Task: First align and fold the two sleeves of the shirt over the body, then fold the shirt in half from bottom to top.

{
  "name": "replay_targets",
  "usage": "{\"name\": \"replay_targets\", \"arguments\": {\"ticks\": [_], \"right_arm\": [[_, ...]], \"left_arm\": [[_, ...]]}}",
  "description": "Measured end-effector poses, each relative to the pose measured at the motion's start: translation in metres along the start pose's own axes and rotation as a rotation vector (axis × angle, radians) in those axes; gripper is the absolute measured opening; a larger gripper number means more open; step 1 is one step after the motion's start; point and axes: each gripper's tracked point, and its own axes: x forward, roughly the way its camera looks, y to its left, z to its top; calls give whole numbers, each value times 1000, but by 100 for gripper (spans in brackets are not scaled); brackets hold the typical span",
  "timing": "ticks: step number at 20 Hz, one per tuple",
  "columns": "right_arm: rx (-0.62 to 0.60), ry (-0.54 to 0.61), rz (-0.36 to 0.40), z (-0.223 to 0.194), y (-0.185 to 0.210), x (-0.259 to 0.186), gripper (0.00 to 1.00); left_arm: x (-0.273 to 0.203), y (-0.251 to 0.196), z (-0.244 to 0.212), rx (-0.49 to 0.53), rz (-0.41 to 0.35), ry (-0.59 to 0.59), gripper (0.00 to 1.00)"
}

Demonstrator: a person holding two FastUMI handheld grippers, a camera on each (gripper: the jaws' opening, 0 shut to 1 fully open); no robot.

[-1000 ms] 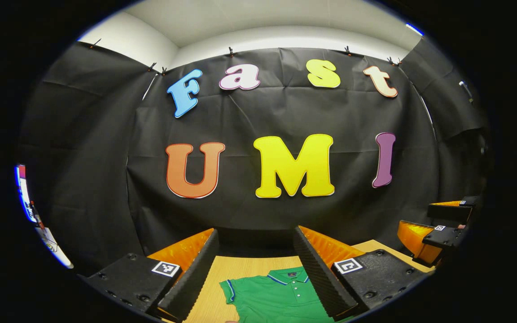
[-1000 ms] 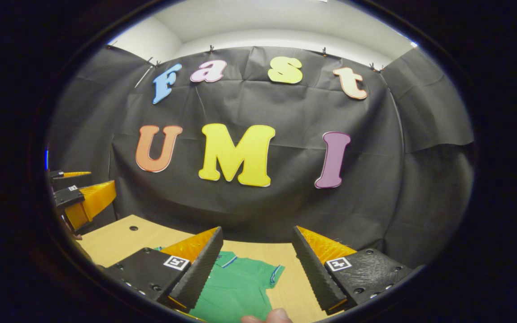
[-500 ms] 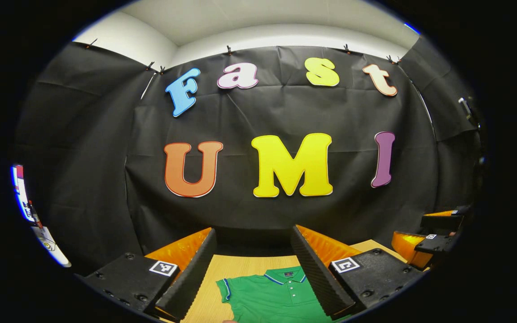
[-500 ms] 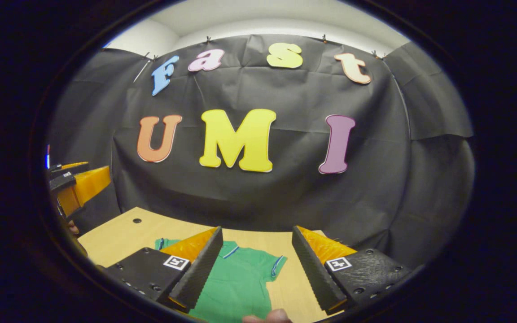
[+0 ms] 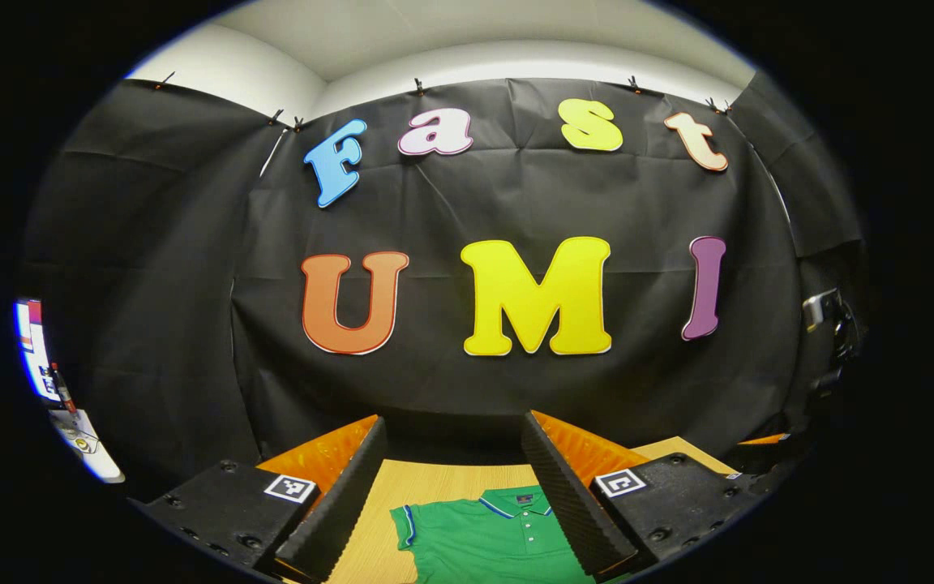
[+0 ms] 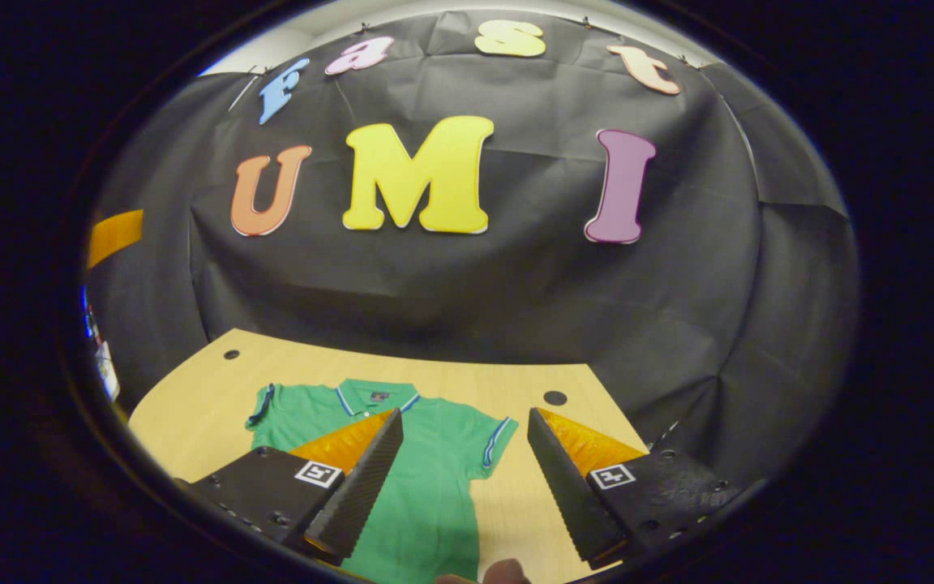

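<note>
Shirt [image 6: 426, 478] flat on desk [image 6: 191, 405], sleeves unfolded. Both grippers [image 5: 451, 487] [image 6: 463, 478] spread, empty. Pinch sleeve hems, keep fold lines parallel.

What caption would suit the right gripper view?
Open right gripper above a green polo shirt lying flat, sleeves unfolded, on a wooden table.

The green short-sleeved polo shirt [image 6: 426, 478] lies flat on the light wooden table [image 6: 191, 405], collar toward twelve o'clock, the black cloth wall [image 6: 516, 292] behind it.
</note>
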Motion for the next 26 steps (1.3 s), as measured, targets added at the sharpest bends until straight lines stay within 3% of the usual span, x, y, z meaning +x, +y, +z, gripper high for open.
{"name": "replay_targets", "arguments": {"ticks": [7, 13, 21, 23, 24, 26], "right_arm": [[45, 190, 8, -56, -9, 85, 95], [61, 342, -38, -112, -22, 157, 95], [44, 474, -57, -168, -38, 209, 93], [79, 498, -58, -171, -39, 210, 79], [106, 505, -52, -171, -38, 212, 62], [155, 531, -32, -174, -34, 213, 41]], "left_arm": [[9, 5, -5, 17, 24, 20, 100], [15, 14, -15, 24, 58, 52, 100], [22, 22, -39, 44, 98, 122, 100], [21, 23, -40, 46, 102, 127, 100], [20, 22, -40, 47, 103, 130, 100], [21, 19, -40, 53, 101, 132, 100]]}}
